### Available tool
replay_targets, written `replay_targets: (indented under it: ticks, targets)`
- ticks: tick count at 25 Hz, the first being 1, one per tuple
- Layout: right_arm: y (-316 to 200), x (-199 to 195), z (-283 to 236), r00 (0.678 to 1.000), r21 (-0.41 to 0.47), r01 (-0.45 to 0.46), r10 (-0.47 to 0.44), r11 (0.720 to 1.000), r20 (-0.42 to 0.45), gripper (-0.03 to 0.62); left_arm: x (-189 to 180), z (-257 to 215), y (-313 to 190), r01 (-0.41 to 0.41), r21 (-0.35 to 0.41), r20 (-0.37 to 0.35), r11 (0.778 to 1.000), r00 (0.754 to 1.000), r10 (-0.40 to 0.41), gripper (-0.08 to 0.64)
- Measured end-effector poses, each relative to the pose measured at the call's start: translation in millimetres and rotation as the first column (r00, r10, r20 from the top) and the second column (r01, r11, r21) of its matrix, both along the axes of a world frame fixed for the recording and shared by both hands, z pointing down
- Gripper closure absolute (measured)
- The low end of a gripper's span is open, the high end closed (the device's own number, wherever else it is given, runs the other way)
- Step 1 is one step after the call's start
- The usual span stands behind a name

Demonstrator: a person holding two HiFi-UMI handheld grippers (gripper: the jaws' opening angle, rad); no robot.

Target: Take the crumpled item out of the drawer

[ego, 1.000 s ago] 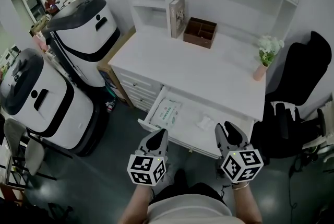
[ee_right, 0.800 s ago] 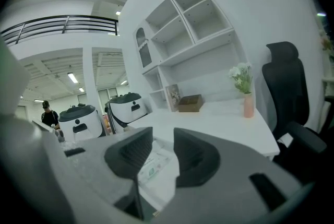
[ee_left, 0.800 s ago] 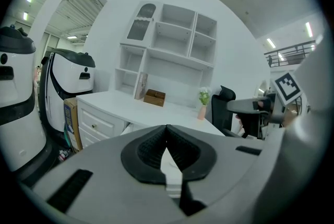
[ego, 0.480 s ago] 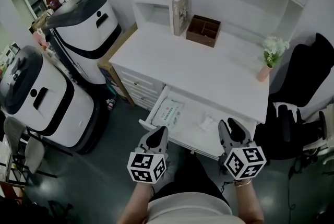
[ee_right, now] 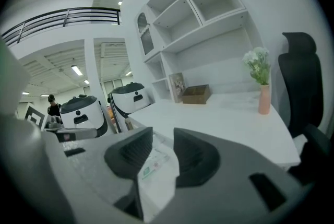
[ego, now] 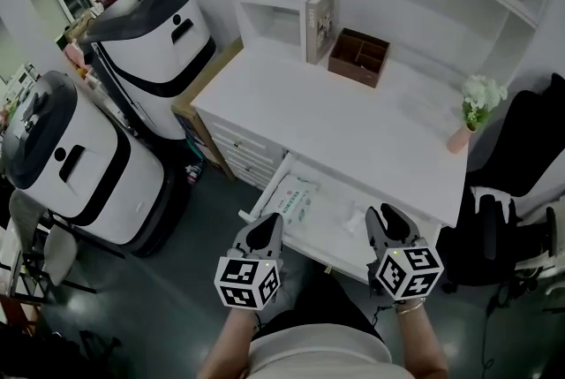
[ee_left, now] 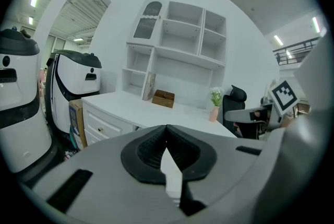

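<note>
The white desk's drawer (ego: 267,189) stands pulled out in the head view. In it lie a printed white packet (ego: 291,200) on the left and a small crumpled white item (ego: 352,217) on the right. My left gripper (ego: 267,225) hovers over the drawer's front left corner with its jaws together and nothing in them (ee_left: 167,131). My right gripper (ego: 386,218) hangs just right of the crumpled item, above the drawer's front edge, jaws slightly apart and empty (ee_right: 163,137). The right gripper view shows the packet (ee_right: 151,164) through the gap between its jaws.
Two large white-and-black machines (ego: 150,37) (ego: 71,165) stand left of the desk, with a cardboard box (ego: 201,108) between. On the desktop (ego: 353,117) are a book (ego: 320,12), a wooden organiser (ego: 359,56) and a pink vase of flowers (ego: 472,112). A black chair (ego: 530,165) stands at right.
The view has shifted, so the desk and drawer sit further right and closer to the grippers. Both grippers keep the same pose and jaw state.
</note>
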State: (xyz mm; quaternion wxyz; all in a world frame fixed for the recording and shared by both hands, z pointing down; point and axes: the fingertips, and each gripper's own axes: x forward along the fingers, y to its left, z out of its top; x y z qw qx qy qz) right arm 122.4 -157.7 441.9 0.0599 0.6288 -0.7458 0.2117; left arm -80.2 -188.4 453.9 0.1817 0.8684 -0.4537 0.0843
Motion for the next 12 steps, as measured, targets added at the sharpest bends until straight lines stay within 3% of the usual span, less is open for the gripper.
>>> replay_targets:
  ticks: [12]
  targets:
    - [-37.1, 3.9, 65.4, 0.999, -0.176, 0.041, -0.044, 0.984, -0.012, 0.480, -1.8, 11.5, -32.4, 0.044, -0.040, 0.016, 0.998, 0.999, -0.044, 0.566]
